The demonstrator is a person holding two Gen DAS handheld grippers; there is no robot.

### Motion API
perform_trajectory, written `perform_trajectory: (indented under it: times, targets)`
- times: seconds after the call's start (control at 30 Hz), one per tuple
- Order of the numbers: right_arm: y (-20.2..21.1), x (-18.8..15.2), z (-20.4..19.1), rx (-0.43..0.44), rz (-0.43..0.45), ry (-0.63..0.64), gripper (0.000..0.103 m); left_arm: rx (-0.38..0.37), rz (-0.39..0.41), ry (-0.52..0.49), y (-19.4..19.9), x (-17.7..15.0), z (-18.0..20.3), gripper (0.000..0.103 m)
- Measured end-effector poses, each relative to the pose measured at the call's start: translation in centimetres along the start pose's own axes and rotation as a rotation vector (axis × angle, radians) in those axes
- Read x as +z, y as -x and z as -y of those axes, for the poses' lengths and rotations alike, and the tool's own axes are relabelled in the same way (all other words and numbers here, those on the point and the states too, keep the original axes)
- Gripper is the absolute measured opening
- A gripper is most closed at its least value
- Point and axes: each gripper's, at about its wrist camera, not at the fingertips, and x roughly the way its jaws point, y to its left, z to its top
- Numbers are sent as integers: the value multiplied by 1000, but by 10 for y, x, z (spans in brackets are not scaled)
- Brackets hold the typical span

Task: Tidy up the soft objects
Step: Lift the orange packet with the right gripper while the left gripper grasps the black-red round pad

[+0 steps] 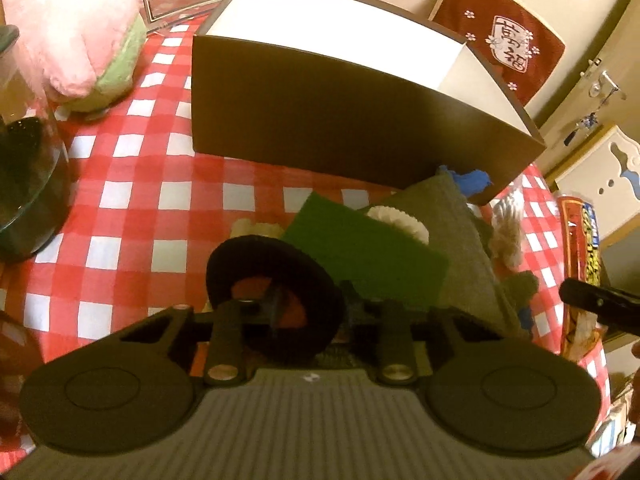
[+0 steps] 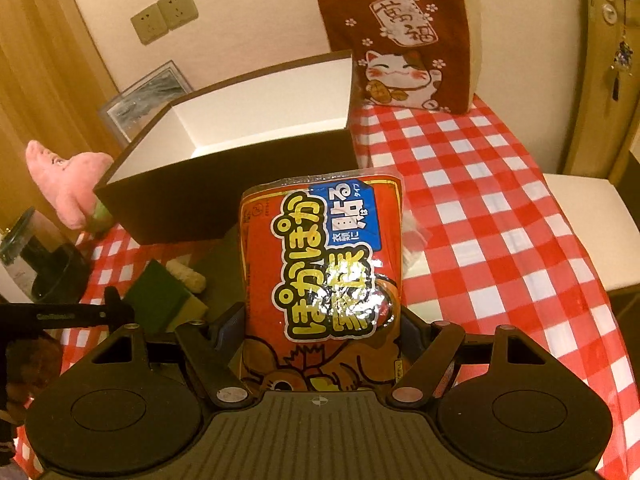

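Here the checked tablecloth of red and white covers the whole table, and on it stands the biggest thing, a dark open box with white inner walls; what shows of its inside is bare white. Behind it a red cat cushion leans upright against the wall, and to the left of the box lies a pink plush toy with a green part.

The right gripper pinches a red heat-pack packet between its fingers. The packet's long axis runs straight forward along the fingers, its far end pointing at the near wall of the box and held above the cloth, just short of that wall.

The left gripper has a black fabric ring at its fingers; I cannot tell whether the fingers clamp it or stand spread inside it. The ring faces the camera, tilted. Just beyond it lie a grey cloth, a green sponge pad on top, and a small white ruffled scrunchie touching the pad's far edge.
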Motion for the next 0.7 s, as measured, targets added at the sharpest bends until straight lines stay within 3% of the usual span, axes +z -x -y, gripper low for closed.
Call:
perform_trajectory:
  times: [0.2,0.7]
  targets:
    - [0,-1,-1,3,-4,4,76,22,23,-18,15,-5,2,12]
    - [5,0,-4,21,21,41,76,48,168,-49,72,11,7,11]
